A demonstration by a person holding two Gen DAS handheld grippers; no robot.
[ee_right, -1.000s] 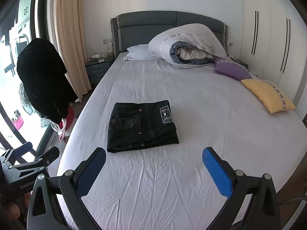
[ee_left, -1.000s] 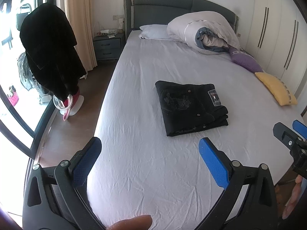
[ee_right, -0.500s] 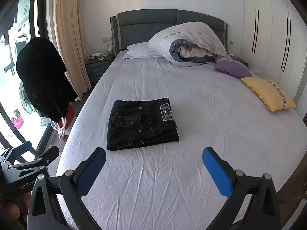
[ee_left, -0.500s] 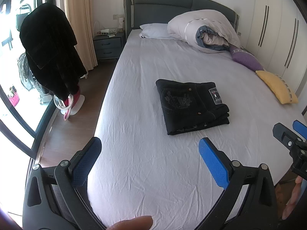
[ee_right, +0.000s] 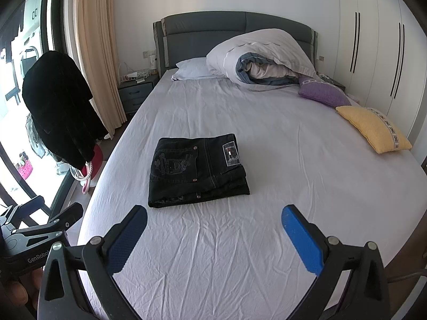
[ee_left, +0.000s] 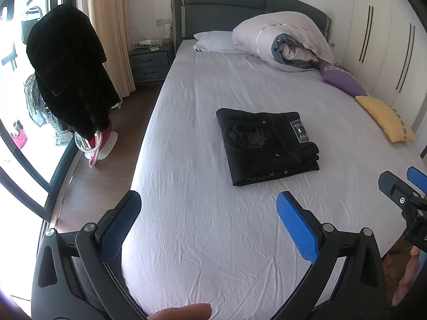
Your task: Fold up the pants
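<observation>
The left gripper [ee_left: 208,218] hangs over the near bed [ee_left: 186,253] edge, fingers spread wide, holding nothing. Ahead, mid-bed, lie the black jeans [ee_right: 196,169], folded into a compact stack. Denim this thick looks heavy and limp; best pinched at the layered right edge. The right gripper [ee_right: 213,229] is likewise wide open and empty, well short of them.

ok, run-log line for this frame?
pants: folded, on bed | left gripper: open, empty | right gripper: open, empty
</observation>
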